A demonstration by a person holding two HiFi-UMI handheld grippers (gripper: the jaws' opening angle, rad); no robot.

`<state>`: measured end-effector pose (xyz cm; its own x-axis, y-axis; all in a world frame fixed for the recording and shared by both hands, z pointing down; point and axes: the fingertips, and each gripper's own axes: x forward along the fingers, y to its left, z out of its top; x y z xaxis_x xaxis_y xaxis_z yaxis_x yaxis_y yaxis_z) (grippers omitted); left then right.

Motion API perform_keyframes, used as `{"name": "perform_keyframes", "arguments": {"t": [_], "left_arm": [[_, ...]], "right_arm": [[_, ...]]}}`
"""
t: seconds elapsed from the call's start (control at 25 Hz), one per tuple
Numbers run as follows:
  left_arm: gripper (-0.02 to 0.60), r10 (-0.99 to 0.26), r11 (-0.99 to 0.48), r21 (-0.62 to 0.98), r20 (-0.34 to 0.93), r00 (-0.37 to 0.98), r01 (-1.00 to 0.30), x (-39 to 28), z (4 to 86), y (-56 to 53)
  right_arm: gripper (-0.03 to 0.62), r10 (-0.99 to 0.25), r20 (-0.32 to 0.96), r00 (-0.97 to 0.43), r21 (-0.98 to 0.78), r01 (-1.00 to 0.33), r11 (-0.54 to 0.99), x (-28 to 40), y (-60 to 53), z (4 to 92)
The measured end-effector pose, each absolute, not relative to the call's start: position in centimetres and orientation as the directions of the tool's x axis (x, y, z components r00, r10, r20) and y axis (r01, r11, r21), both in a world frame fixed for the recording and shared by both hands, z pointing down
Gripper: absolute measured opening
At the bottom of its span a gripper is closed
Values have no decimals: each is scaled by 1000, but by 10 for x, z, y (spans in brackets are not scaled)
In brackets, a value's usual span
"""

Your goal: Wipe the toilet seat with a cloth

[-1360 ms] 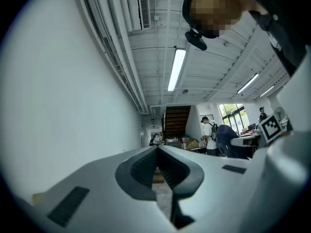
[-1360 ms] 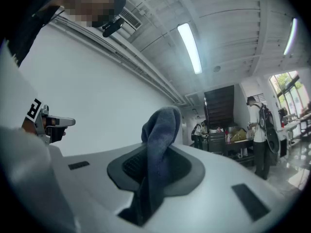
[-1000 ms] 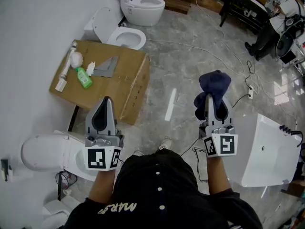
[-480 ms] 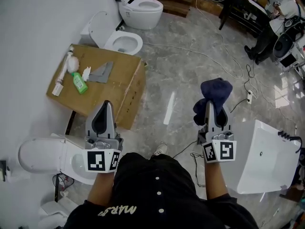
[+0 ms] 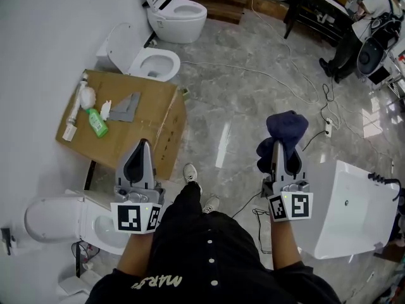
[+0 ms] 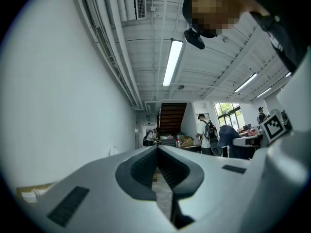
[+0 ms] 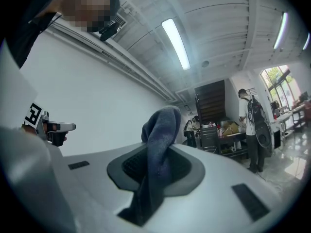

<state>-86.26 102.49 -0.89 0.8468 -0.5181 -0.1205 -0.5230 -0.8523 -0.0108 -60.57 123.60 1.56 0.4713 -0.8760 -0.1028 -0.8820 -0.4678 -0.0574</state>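
Observation:
My right gripper [image 5: 277, 132] is shut on a dark blue cloth [image 5: 288, 122], which bunches up above the jaws; in the right gripper view the cloth [image 7: 158, 140] stands folded between both pads. The left gripper [image 5: 140, 144] is shut and holds nothing, its tips meeting in the left gripper view [image 6: 158, 147]. Both grippers are held in the air at waist height, pointing forward. A white toilet [image 5: 54, 217] lies at the lower left, under and left of the left gripper. Two more toilets stand along the wall, one near [image 5: 147, 62] and one far [image 5: 177, 14].
A cardboard box [image 5: 142, 119] by the wall carries a green bottle [image 5: 97, 123], a brush [image 5: 76, 103] and a grey rag [image 5: 126, 106]. A white tub-like unit [image 5: 354, 208] sits at the right. Cables [image 5: 253, 68] cross the grey floor. People stand at the far right.
The person has stepped forward and a shoe now shows between the grippers. The box and far toilets have slid left in the head view. Both grippers keep their pose; the cloth stays gripped.

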Motion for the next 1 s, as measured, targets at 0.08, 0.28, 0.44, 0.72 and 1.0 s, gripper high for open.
{"name": "perform_keyframes", "arguments": {"t": [0.08,0.28,0.44,0.72,1.0], "left_arm": [[11,-507,-859,-7,-126,853,-511,-847,-7,1015],[11,-493,-867,2,-146,858,-498,-815,-10,983],[11,-489,-870,8,-154,859,-494,-792,-13,951],[11,-455,-888,13,-154,877,-459,-753,-15,894],[11,-418,-906,8,-155,895,-422,-724,-18,843]], "right_arm": [[74,-873,-100,477,-41,-879,-476,-595,1229,16],[74,-865,-115,488,-30,-872,-488,-568,1203,7],[74,-859,-125,496,-18,-867,-498,-544,1175,0],[74,-841,-129,525,-22,-850,-527,-512,1124,-5],[74,-817,-127,562,-8,-825,-566,-487,1083,-9]]}}
